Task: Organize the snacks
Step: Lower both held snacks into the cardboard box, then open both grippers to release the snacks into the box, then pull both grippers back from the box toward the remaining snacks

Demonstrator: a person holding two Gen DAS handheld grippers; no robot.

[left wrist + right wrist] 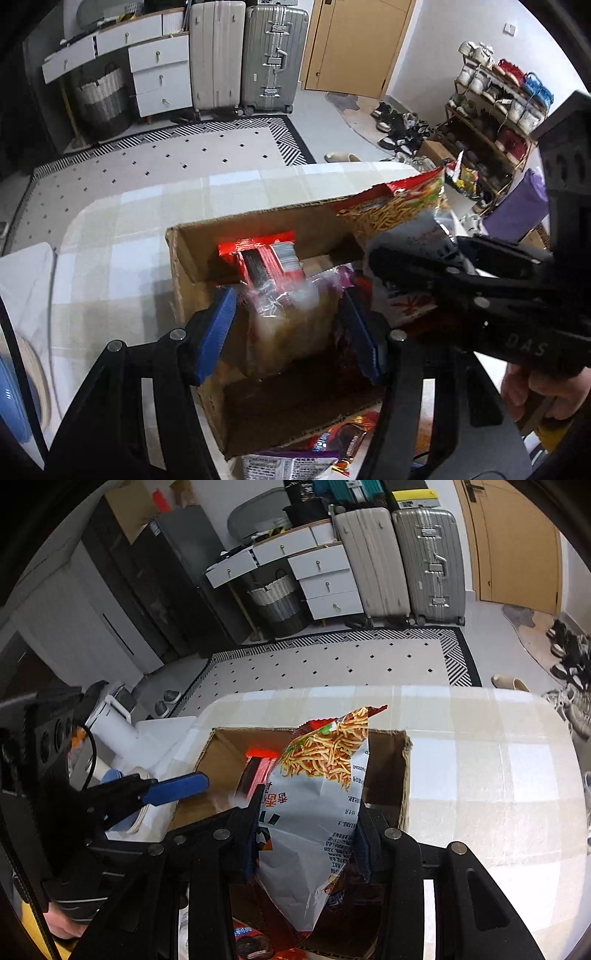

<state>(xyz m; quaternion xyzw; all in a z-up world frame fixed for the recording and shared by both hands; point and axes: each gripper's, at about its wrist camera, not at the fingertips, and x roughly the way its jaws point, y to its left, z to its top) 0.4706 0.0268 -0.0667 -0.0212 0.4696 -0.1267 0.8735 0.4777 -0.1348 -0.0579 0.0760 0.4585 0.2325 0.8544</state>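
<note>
Right hand-held gripper [306, 843] grips a noodle bag [325, 794] above the box [402, 771] ahead; left hand-held gripper [288, 328] spread wide around a blurred packet [288, 325]. Next, probably: lower bag in, release.

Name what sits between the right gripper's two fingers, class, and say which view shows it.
The right wrist view shows a silver noodle-snack bag pinched between the right gripper fingers, hanging above the open cardboard box.

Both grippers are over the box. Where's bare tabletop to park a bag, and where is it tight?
Bare checked tabletop lies right of the cardboard box and beyond its far wall. Crowded: inside the box, where the right gripper grips the noodle snack bag, and its near edge, where loose packets lie.
</note>
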